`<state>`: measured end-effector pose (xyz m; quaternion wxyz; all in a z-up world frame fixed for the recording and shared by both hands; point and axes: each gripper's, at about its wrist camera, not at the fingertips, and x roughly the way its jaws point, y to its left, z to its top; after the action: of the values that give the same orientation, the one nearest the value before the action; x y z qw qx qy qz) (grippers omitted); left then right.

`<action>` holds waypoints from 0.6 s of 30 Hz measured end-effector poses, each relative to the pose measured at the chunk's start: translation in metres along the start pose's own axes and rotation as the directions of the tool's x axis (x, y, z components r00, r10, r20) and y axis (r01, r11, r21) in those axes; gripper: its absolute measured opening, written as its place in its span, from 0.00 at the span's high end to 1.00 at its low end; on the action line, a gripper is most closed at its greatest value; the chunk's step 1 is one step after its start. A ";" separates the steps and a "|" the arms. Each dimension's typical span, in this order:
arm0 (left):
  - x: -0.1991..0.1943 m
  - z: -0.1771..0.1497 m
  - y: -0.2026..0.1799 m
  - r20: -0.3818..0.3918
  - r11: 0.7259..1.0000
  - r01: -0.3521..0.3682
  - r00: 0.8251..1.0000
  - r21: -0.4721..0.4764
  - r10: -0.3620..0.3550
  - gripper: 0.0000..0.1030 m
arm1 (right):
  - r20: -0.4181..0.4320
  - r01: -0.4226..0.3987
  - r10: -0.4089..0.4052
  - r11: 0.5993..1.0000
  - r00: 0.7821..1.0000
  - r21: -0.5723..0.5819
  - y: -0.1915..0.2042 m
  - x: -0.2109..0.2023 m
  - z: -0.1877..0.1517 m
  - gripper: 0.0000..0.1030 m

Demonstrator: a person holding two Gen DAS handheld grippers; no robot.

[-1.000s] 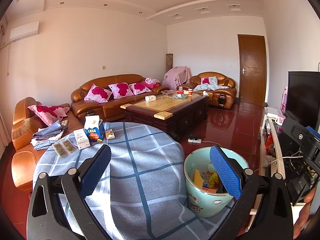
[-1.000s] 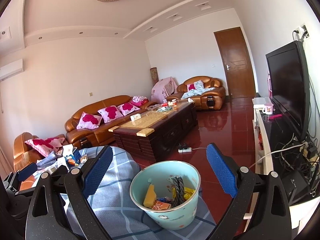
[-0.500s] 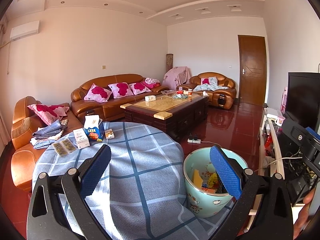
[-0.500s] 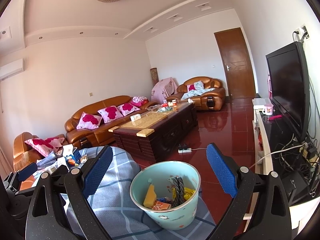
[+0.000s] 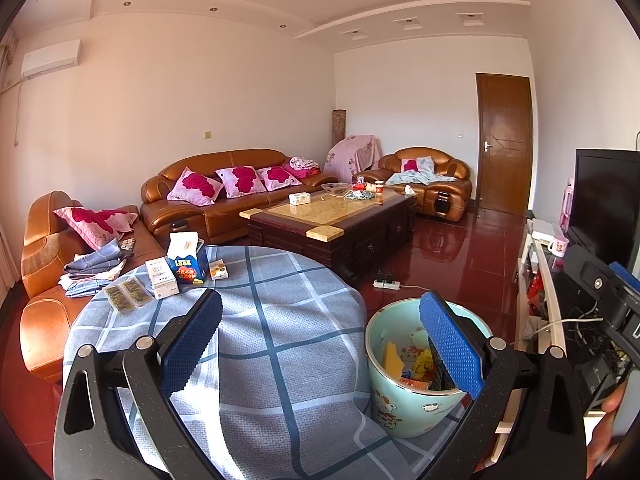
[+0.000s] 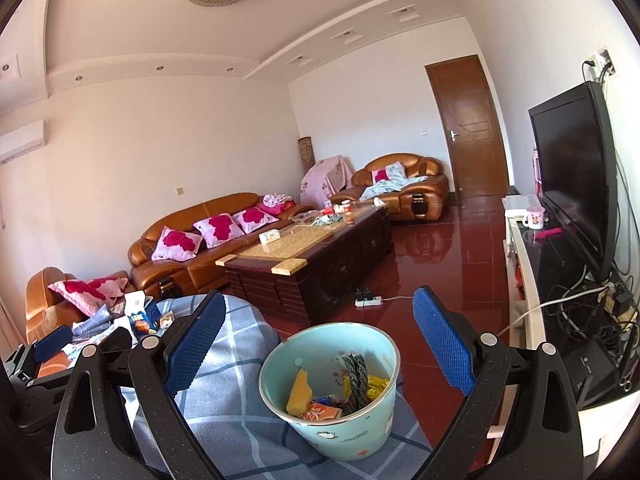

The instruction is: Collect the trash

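Observation:
A pale green cartoon-print trash bin (image 5: 400, 412) stands at the right edge of the round table (image 5: 280, 320) with the blue checked cloth. The bin (image 6: 352, 436) holds a yellow piece (image 6: 298, 390), an orange packet (image 6: 322, 412), a dark twisted strip (image 6: 354, 378) and a yellow wrapper (image 6: 378, 384). My left gripper (image 5: 320, 344) hangs open over the cloth, nothing between its blue pads. My right gripper (image 6: 320, 342) is open above the bin, also empty. At the table's far left lie a tissue box (image 5: 186, 260), a white box (image 5: 162, 278), a small box (image 5: 218, 270) and flat packets (image 5: 128, 296).
Brown leather sofas (image 5: 216, 196) line the left wall, and a dark coffee table (image 5: 332, 224) stands beyond. A TV (image 6: 572, 176) on a low stand with tangled cables is at the right. A power strip (image 6: 368, 301) lies on the red floor. A hand (image 5: 604, 432) shows at the lower right.

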<state>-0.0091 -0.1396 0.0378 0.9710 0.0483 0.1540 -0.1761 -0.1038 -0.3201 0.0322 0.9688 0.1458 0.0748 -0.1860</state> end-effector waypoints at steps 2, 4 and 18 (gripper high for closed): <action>0.000 0.001 0.000 -0.004 1.000 0.006 1.000 -0.001 -0.006 0.06 | 0.000 0.001 -0.001 1.000 1.000 -0.001 0.000 0.000 0.000 0.10; 0.000 0.002 0.000 -0.005 1.000 -0.001 1.000 -0.001 0.001 0.06 | 0.001 0.001 -0.001 1.000 1.000 0.000 0.000 0.000 0.000 0.10; -0.002 0.007 -0.009 0.000 0.999 0.034 0.999 0.013 -0.034 0.06 | 0.002 -0.001 0.001 1.000 1.000 -0.001 0.000 0.000 0.001 0.10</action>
<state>-0.0124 -0.1483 0.0449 0.9676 0.0519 0.1535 -0.1938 -0.1038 -0.3200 0.0329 0.9690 0.1454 0.0739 -0.1856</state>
